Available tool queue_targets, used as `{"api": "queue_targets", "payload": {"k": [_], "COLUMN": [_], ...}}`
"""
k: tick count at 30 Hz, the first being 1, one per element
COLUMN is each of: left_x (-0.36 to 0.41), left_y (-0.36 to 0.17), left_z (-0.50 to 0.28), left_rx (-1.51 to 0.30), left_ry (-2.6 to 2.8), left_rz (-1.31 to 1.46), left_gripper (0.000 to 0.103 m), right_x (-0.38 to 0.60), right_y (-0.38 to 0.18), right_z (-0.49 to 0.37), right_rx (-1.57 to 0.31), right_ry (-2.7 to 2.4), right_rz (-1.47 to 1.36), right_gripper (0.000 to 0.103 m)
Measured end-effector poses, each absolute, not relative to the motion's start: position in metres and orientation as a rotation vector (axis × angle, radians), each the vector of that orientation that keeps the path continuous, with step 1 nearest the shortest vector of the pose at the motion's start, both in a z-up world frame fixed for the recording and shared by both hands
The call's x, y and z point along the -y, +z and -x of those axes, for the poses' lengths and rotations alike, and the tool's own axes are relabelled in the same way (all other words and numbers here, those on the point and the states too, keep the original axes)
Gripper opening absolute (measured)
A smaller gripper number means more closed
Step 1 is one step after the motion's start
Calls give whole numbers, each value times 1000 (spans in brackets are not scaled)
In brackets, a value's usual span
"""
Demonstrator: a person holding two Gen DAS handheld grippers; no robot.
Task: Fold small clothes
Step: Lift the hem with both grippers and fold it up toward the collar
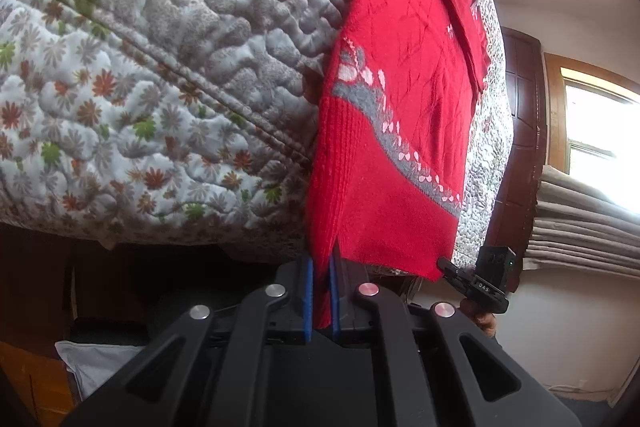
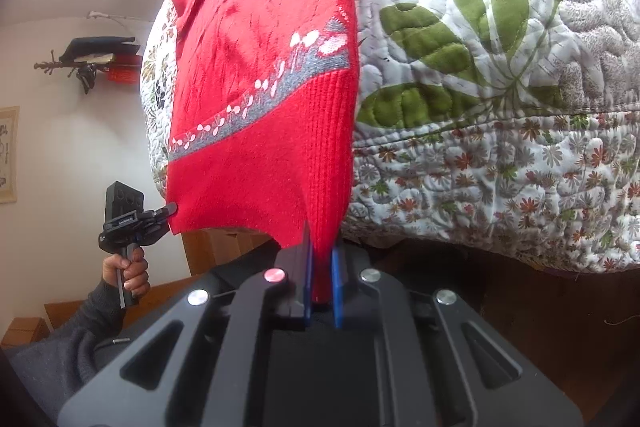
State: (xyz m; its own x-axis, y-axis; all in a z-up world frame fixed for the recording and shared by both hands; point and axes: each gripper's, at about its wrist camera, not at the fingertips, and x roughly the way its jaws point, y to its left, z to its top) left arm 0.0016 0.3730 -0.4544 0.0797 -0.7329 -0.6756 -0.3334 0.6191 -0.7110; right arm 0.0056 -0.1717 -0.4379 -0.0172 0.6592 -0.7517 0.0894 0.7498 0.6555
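Observation:
A red knit sweater [image 1: 400, 87] with a grey band and pink flowers lies spread on the quilted bed [image 1: 160, 67], its ribbed hem hanging over the bed's edge. In the left wrist view, my left gripper [image 1: 322, 259] is shut on one hem corner, and my right gripper [image 1: 444, 264] pinches the other corner. In the right wrist view, the sweater [image 2: 260, 67] hangs the same way, with my right gripper [image 2: 322, 239] shut on its ribbed hem. My left gripper [image 2: 171, 209] holds the far corner, with a hand [image 2: 130, 271] on its handle.
The floral quilt [image 2: 500, 67] covers the whole bed. A dark wooden door [image 1: 520, 147], a bright window [image 1: 600, 139] and a folded curtain [image 1: 580, 227] stand to the right. Wall hooks with hanging items [image 2: 96, 63] are at the left. A white cloth [image 1: 96, 359] lies below the bed.

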Motion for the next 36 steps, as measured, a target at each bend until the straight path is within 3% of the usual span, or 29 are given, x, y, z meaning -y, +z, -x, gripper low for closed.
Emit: {"api": "queue_targets", "payload": {"k": [17, 36], "left_x": [-379, -391], "left_y": [-393, -326], "left_z": [39, -50], "left_rx": [-1422, -1315], "left_ry": [-451, -594], "left_rz": [1031, 1158], "left_gripper": [6, 6], "right_x": [170, 164], "right_y": [-382, -326], "right_z": [28, -42], "right_rx": [-1470, -1291], "right_ry": [551, 539], "right_rz": [-753, -989], "right_gripper": [5, 6]}}
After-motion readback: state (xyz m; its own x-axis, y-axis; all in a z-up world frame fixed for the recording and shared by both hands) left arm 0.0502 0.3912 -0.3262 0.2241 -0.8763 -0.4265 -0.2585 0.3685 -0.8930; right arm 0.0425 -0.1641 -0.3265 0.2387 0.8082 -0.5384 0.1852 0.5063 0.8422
